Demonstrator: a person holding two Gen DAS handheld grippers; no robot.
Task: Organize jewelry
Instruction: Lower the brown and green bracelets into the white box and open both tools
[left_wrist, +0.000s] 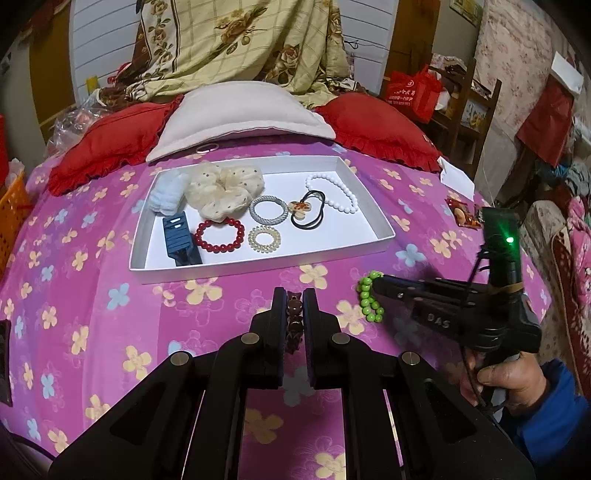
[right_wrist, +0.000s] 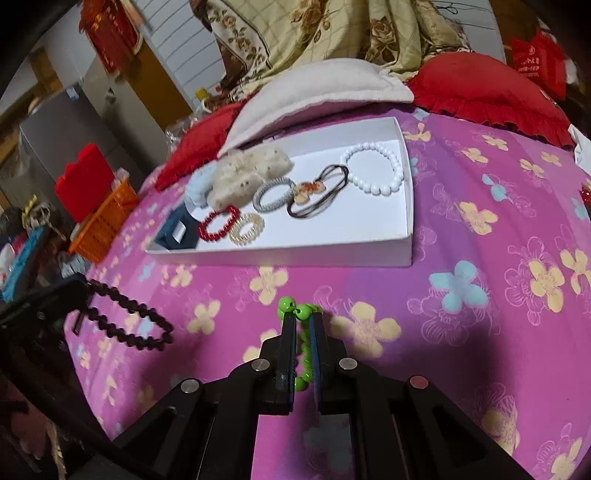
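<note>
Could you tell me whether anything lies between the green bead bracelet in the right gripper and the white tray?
Nothing visible does. The green bead bracelet sits clamped in the right gripper, and only bare flowered bedspread lies between it and the white tray.

Flowered pink bed (left_wrist: 92, 295), white tray (left_wrist: 369, 206), pillows (left_wrist: 240, 114)

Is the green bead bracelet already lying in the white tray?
No, the green bead bracelet is clamped in the right tongs, short of the white tray.
</note>
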